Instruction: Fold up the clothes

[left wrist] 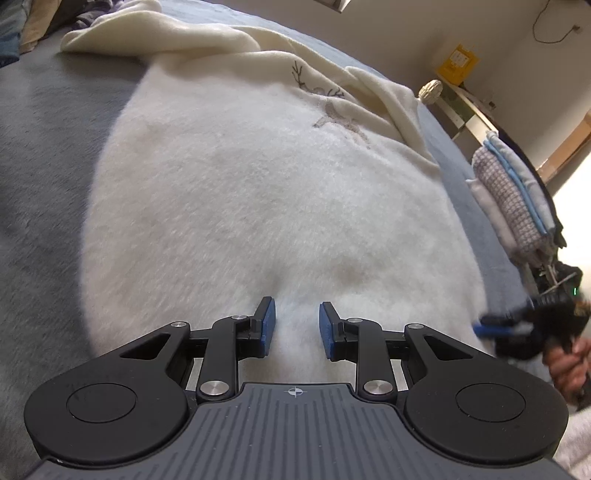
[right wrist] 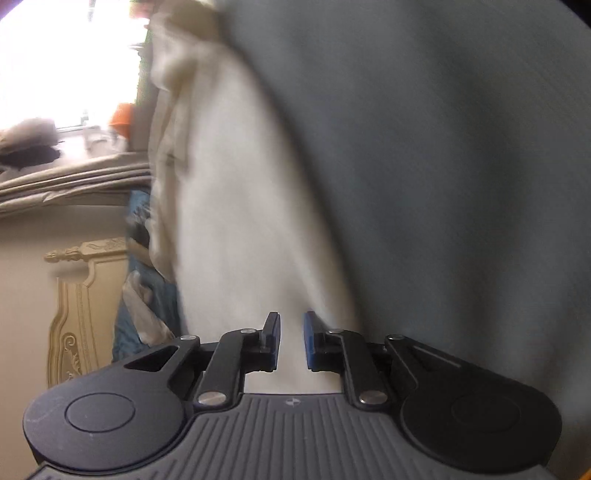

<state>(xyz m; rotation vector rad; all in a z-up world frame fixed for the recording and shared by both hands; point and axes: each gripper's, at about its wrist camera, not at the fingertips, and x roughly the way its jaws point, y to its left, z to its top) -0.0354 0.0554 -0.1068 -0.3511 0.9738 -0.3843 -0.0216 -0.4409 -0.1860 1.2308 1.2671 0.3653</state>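
In the left wrist view a grey blanket (left wrist: 40, 155) covers the bed, bare along the left edge. At the far left corner a heap of dark and pale clothes (left wrist: 22, 29) lies bunched. A fluffy white garment (left wrist: 258, 192) is spread across the middle of the bed, with a small embroidered deer (left wrist: 328, 107) on it toward the far side. Its cream upper part (left wrist: 166, 33) is folded and rumpled along the far edge, and one fold runs down toward the right.

The left gripper (left wrist: 297, 328) hovers low over the near hem of the garment, its blue pads (left wrist: 269, 325) a moderate gap apart with only fleece seen between them; they grip nothing.

At the right edge of the bed stands a stack of folded clothes (left wrist: 517, 199), checked grey, blue and white. Behind it, by the wall, is a yellow box (left wrist: 456, 62). At the lower right the right gripper (left wrist: 498, 326), blurred, is held in a hand (left wrist: 567, 363) beside the garment's right side.

In the right wrist view, itself blurred, a carved cream headboard (right wrist: 85, 306) shows at left, then the white garment (right wrist: 240, 221) running away from the camera, then the grey blanket (right wrist: 443, 166). The right gripper (right wrist: 291, 339) has its pads (right wrist: 309, 339) narrowly apart with white fabric showing in the gap; I cannot tell whether they pinch it.
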